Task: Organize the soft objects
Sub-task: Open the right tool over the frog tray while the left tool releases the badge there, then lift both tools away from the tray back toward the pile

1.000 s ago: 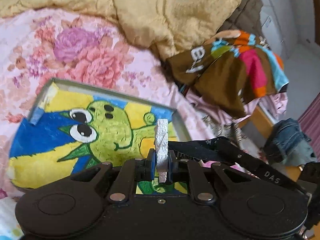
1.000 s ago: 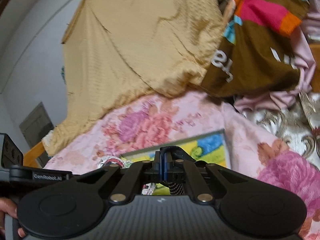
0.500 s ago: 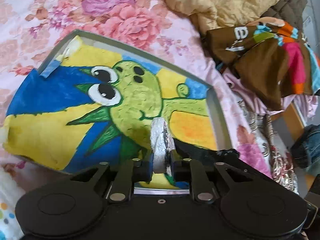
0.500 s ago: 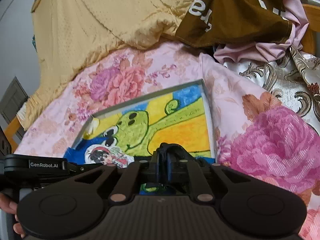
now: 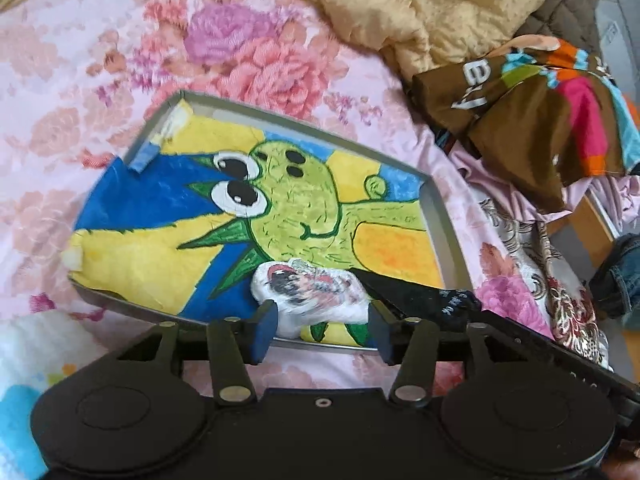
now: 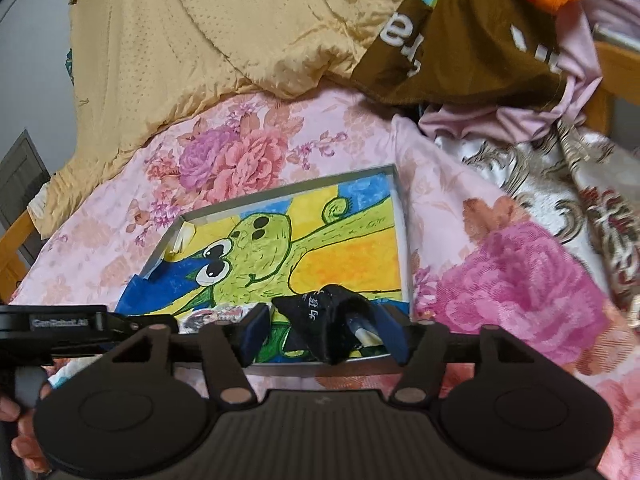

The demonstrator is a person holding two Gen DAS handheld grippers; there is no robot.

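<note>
A shallow metal tray (image 5: 444,216) with a green cartoon creature painted on its lining lies on the floral bedspread (image 5: 240,52). A white printed soft item (image 5: 308,296) rests flat on the tray's near end, between the pads of my left gripper (image 5: 322,330). Its jaws are opening and no longer pinch it. In the right wrist view a black sock with white lettering (image 6: 328,324) slumps on the tray (image 6: 402,240) between the pads of my right gripper (image 6: 324,336), whose jaws are also opening. The white item (image 6: 216,316) shows just left of it.
A yellow quilt (image 5: 420,4) is heaped at the back. A brown garment with bright patches (image 5: 520,120) lies to the right over pink cloth. Jeans (image 5: 616,280) and a wooden bed frame (image 5: 592,224) sit at the right edge. A hand (image 6: 24,440) holds the left gripper's handle.
Both grippers went from shut to spread apart. The white item, pinched upright before, now lies flat on the tray, and the black sock has dropped free. Both views tipped down toward the tray.
</note>
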